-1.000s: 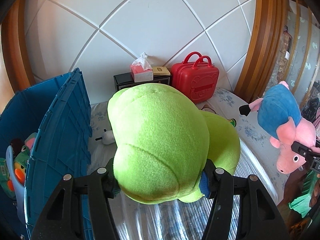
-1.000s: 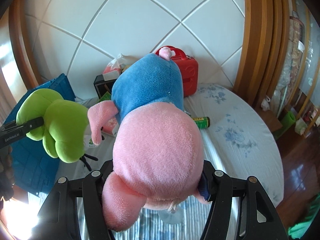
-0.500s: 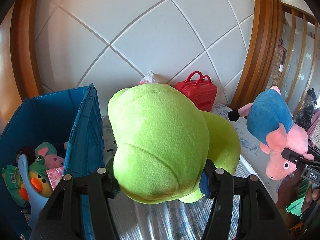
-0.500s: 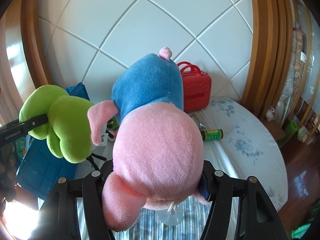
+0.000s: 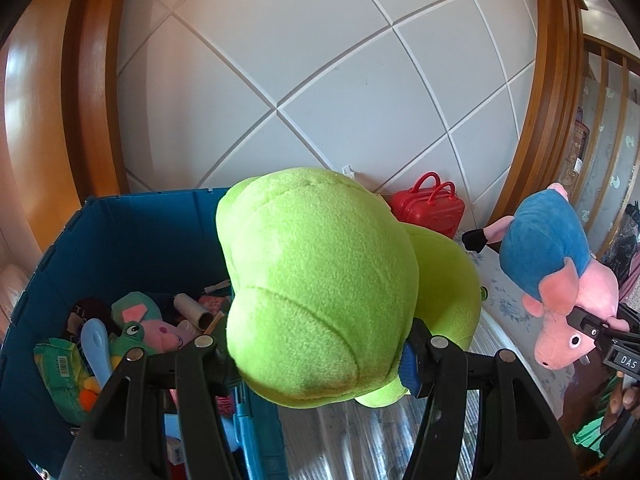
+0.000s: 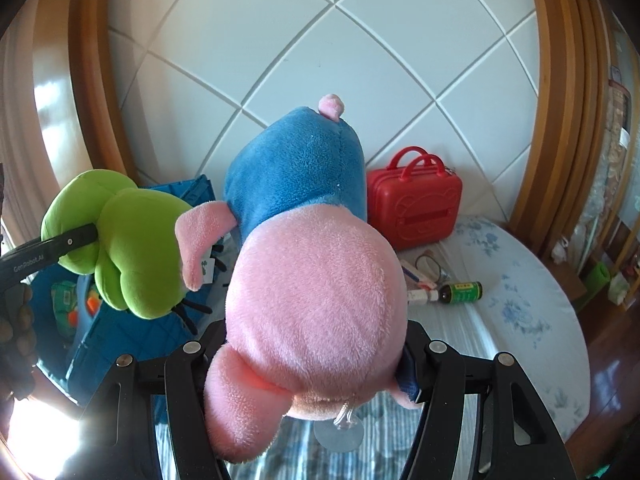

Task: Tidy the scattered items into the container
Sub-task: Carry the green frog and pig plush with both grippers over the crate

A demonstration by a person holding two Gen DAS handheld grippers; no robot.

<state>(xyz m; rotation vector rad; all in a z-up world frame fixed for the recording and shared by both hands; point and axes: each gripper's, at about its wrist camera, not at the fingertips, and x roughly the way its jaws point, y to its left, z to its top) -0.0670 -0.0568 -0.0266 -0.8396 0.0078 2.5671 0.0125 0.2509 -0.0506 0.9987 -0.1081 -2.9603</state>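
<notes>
Above the bed (image 6: 520,280), left gripper (image 5: 320,356): fingers pinching green plush (image 5: 320,280), now carried up beside the near rim of the blue bin (image 5: 132,240), whose interior has come into full view. Bin holds assorted toys; room remains over them. Right gripper (image 6: 316,356): fingers clamped on pink pig plush (image 6: 312,300), still aloft, well apart from bin. Red case (image 6: 416,208) and green bottle (image 6: 460,292) lie on bed.

Green plush (image 5: 320,284) has moved up beside the blue bin (image 5: 132,240).
</notes>
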